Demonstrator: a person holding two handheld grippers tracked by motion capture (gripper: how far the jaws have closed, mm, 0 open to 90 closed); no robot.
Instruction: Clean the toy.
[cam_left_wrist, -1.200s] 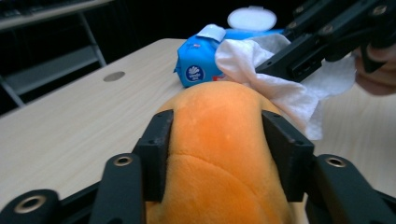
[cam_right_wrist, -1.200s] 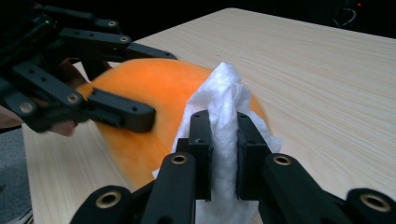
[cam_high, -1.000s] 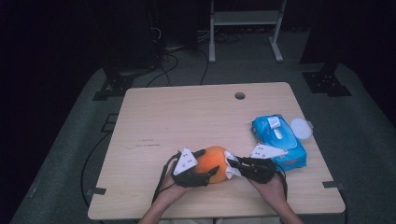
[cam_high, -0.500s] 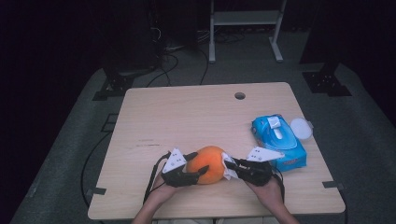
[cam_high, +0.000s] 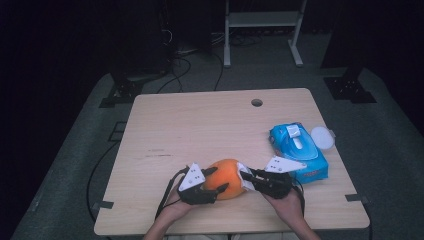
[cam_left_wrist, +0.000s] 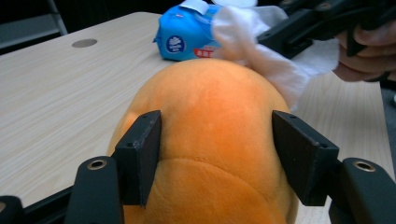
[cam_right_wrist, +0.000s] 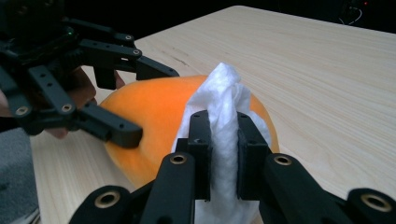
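Observation:
An orange plush fruit (cam_high: 227, 175) lies near the front edge of the wooden table (cam_high: 200, 125). My left gripper (cam_high: 219, 179) comes at it from the left. Its jaws have just been closing, and in the left gripper view the pads (cam_left_wrist: 140, 154) press into both sides of the fruit (cam_left_wrist: 210, 116). My right gripper (cam_right_wrist: 223, 140) is shut on a bunched white wipe (cam_right_wrist: 223, 98). It holds the wipe against the right side of the fruit (cam_right_wrist: 149, 112). In the high view the wipe (cam_high: 243, 181) sits between the right gripper (cam_high: 246, 177) and the fruit.
A blue pack of wet wipes (cam_high: 298, 150) lies just behind the right hand, with a white round lid (cam_high: 322, 137) at its far side. A cable hole (cam_high: 257, 102) marks the table's back edge. A metal stand and cables are on the floor beyond.
The left gripper's jaws have closed in on the orange fruit and now squeeze it. The right gripper has kept the wipe against the fruit and has barely moved.

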